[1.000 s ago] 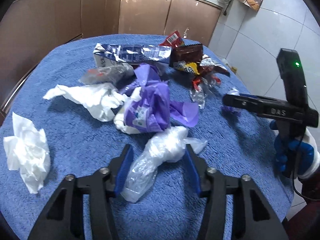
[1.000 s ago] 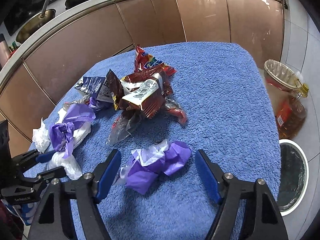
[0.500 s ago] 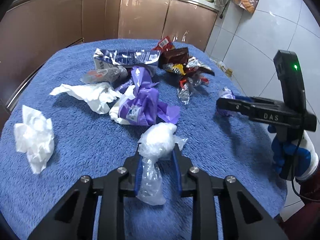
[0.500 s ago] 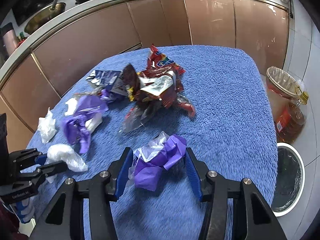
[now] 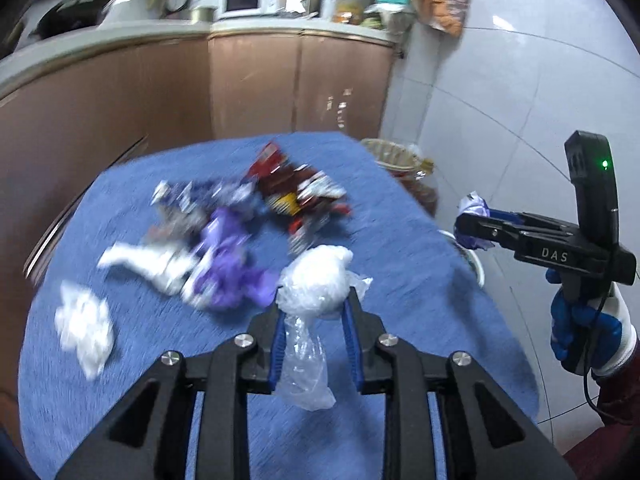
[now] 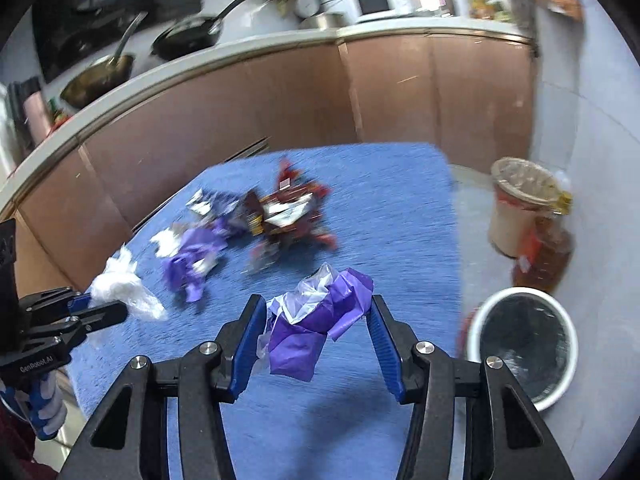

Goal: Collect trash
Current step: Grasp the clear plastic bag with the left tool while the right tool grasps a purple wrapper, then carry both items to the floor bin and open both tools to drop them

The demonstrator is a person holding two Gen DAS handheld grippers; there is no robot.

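Observation:
My left gripper (image 5: 314, 312) is shut on a crumpled clear plastic bag (image 5: 316, 280) and holds it above the blue towel-covered table (image 5: 400, 240). It also shows in the right wrist view (image 6: 104, 308). My right gripper (image 6: 318, 324) is shut on a purple and clear plastic wad (image 6: 320, 312), lifted off the table near its right edge. It shows in the left wrist view (image 5: 472, 224) too. More trash lies on the table: purple plastic (image 5: 228, 264), white tissues (image 5: 84, 328), red and brown snack wrappers (image 5: 300, 192).
A white bin with a black liner (image 6: 524, 340) stands on the floor right of the table. An oil bottle (image 6: 540, 256) and a lidded tub (image 6: 516, 208) stand beyond it. Brown cabinets (image 6: 280, 92) run behind the table.
Both grippers closed on their pieces of trash and lifted them off the table. Both views are higher and tilted up; the right gripper has moved toward the table's right edge.

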